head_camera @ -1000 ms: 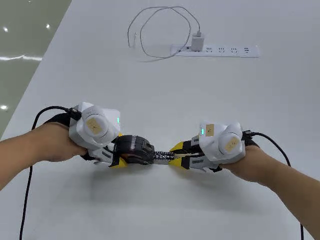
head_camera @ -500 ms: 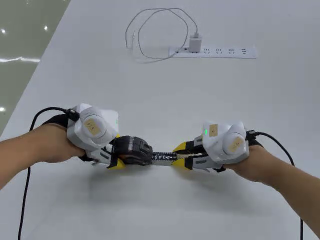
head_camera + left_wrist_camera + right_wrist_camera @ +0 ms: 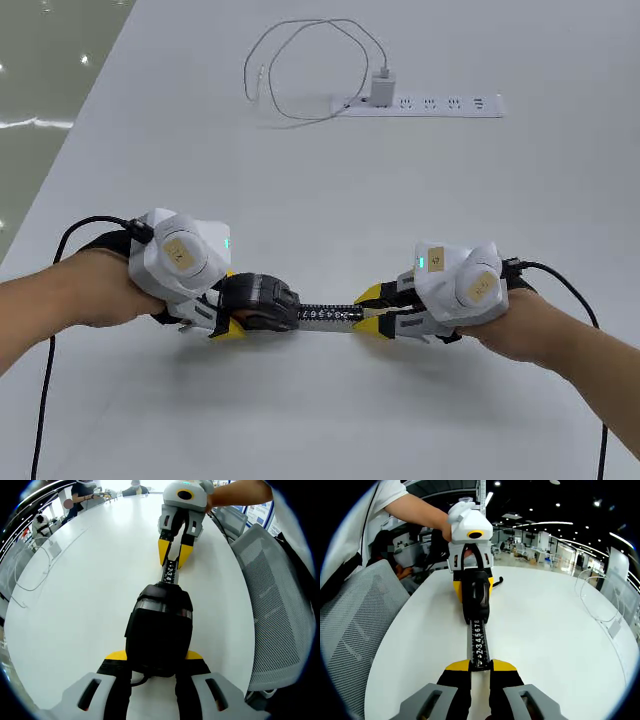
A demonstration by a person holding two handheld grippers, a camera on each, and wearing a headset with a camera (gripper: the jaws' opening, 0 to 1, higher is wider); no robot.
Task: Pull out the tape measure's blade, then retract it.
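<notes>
Fingertip state, right gripper (image 3: 480, 669): yellow fingertips (image 3: 457, 667) drawn almost together, pinching the free end of the blade (image 3: 478, 642) flat between them. Fingertip state, left gripper (image 3: 155, 656): yellow pads (image 3: 116, 655) spread to the width of the tape measure (image 3: 258, 302) and pressed against the two sides of its black case (image 3: 160, 622); case low over the white table (image 3: 420, 200), contact with the surface not discernible. Straight run of blade from the case mouth to the right gripper, printed numerals facing up.

Against the head view of a second ago: grippers farther apart, a longer strip of blade exposed between them, case seated as before in the left grip. Reads as the pull-out stage under way, with only a short length drawn so far and retraction not yet begun. Probably calls for further steady separation along the blade's own line, then a controlled return so as to keep the strip from snapping back.

Outward from the grippers: left hand (image 3: 95, 290) and right hand (image 3: 515, 325) wrapped around the gripper bodies at the near edge of the table. Far side of the table, well apart from the work: power strip (image 3: 440, 103) with a charger (image 3: 383, 87) plugged in and a looped white cable (image 3: 298, 118).
</notes>
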